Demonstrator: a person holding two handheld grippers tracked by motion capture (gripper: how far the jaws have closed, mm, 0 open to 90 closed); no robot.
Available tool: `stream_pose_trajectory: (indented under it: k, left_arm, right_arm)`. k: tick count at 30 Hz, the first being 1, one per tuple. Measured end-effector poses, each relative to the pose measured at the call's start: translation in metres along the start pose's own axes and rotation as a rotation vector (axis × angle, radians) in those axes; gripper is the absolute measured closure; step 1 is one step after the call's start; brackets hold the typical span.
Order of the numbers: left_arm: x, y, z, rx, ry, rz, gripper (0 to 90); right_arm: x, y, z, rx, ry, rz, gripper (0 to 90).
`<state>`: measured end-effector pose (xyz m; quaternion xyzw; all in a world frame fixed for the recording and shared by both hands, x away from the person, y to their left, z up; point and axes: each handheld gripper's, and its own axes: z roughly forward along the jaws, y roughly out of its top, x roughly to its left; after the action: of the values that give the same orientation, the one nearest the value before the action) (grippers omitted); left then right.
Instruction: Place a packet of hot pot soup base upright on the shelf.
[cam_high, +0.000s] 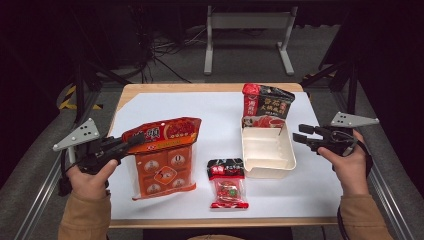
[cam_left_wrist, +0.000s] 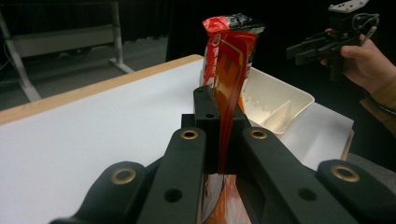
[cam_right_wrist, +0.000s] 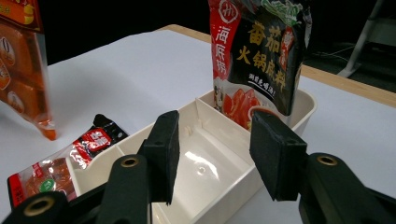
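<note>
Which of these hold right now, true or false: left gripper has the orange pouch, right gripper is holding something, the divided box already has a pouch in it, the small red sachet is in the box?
1. The left gripper is clamped on the orange pouch. True.
2. The right gripper holds something. False: its jaws stand open, with nothing between them.
3. A black-and-red pouch stands in the white divided box. True.
4. The small red sachet lies in the box. False: it lies on the white sheet beside the box.
</note>
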<state>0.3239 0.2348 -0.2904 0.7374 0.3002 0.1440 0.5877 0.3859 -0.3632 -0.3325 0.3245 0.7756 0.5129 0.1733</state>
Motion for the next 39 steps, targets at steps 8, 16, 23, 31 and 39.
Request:
stream_pose_trajectory:
  k: [8, 16, 23, 31, 39]
  left_arm:
    - [-0.009, 0.011, 0.006, -0.017, -0.020, 0.039, 90.0]
    - [-0.007, 0.024, 0.021, -0.026, -0.007, 0.053, 90.0]
    - [-0.006, 0.034, 0.035, -0.049, -0.048, 0.069, 90.0]
    - [-0.011, 0.044, 0.053, -0.076, -0.111, 0.084, 90.0]
    - [-0.019, 0.053, 0.065, -0.084, -0.149, 0.094, 90.0]
  right_arm:
    - [0.005, 0.005, 0.004, -0.003, 0.017, -0.017, 53.1]
    - [0.015, 0.017, 0.016, -0.015, 0.049, -0.047, 52.2]
    - [0.026, 0.028, 0.027, -0.040, 0.097, -0.058, 49.5]
    - [0.040, 0.042, 0.042, -0.060, 0.160, -0.075, 46.7]
    - [0.056, 0.060, 0.058, -0.077, 0.218, -0.117, 43.1]
